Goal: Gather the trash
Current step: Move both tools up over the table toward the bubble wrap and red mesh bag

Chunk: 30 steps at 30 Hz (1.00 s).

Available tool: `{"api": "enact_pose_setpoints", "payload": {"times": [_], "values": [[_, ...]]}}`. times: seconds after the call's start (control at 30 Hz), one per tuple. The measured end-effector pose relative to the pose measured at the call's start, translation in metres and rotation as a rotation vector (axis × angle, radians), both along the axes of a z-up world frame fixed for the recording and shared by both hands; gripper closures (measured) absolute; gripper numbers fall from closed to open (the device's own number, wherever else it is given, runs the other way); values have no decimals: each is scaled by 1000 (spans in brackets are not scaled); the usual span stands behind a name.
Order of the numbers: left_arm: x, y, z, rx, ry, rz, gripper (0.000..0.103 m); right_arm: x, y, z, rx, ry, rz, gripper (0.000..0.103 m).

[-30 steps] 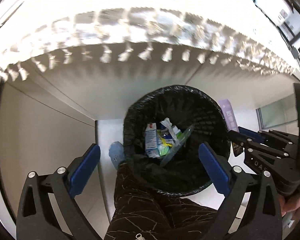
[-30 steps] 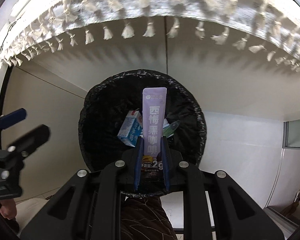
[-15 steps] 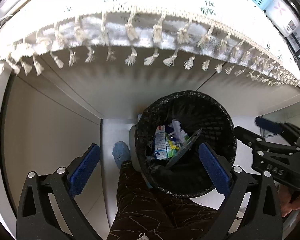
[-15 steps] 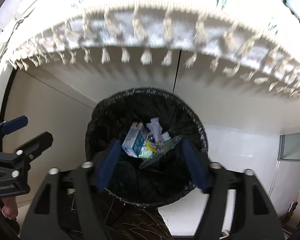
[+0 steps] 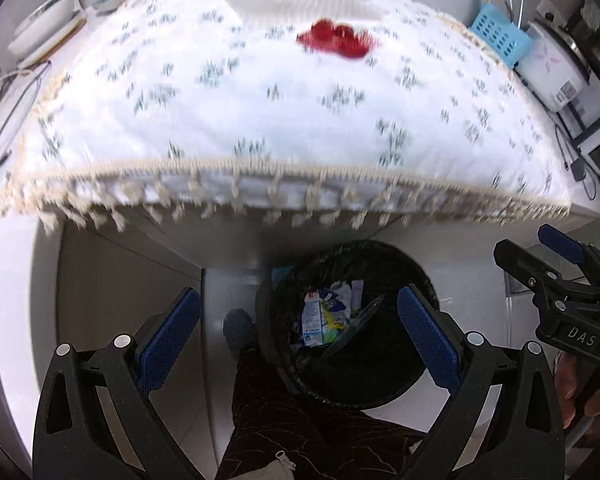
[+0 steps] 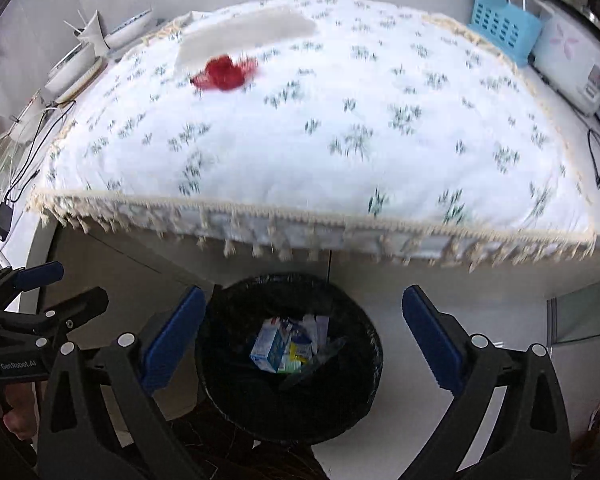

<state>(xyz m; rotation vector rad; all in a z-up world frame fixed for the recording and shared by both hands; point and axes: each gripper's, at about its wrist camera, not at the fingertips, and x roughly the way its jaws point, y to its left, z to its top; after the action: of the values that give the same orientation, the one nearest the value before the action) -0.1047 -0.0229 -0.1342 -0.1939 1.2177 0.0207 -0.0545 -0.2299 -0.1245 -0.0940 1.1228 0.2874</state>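
A black-lined trash bin (image 5: 384,376) (image 6: 340,400) stands on the floor below the table edge, holding a blue-white carton (image 5: 314,320) (image 6: 270,344) and other wrappers. A red crumpled wrapper (image 5: 336,38) (image 6: 224,72) lies on the far part of the flowered tablecloth (image 5: 260,92) (image 6: 340,120). My left gripper (image 5: 298,334) is open and empty above the bin. My right gripper (image 6: 300,338) is open and empty above the bin; it also shows at the right of the left wrist view (image 5: 540,256).
A blue basket (image 5: 500,34) (image 6: 504,26) and a white rice cooker (image 5: 552,68) (image 6: 576,64) stand at the table's far right. Bowls and cables (image 6: 72,68) sit at the far left. A person's leg (image 5: 300,420) is beside the bin.
My right gripper opened and the purple sachet it held left it. Both grippers have risen and tilted up, so the tabletop and the red wrapper now show.
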Motion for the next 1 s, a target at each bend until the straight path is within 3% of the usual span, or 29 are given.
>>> {"api": "enact_pose_setpoints", "payload": {"times": [0.37, 0.73, 1.0], "values": [[32, 17, 37, 10, -44, 6, 6, 37, 18, 43, -3, -80, -1, 8], [82, 50, 51, 19, -52, 33, 6, 85, 57, 59, -4, -111, 43, 8], [128, 83, 51, 28, -48, 52, 6, 131, 101, 54, -10, -84, 89, 10]]}}
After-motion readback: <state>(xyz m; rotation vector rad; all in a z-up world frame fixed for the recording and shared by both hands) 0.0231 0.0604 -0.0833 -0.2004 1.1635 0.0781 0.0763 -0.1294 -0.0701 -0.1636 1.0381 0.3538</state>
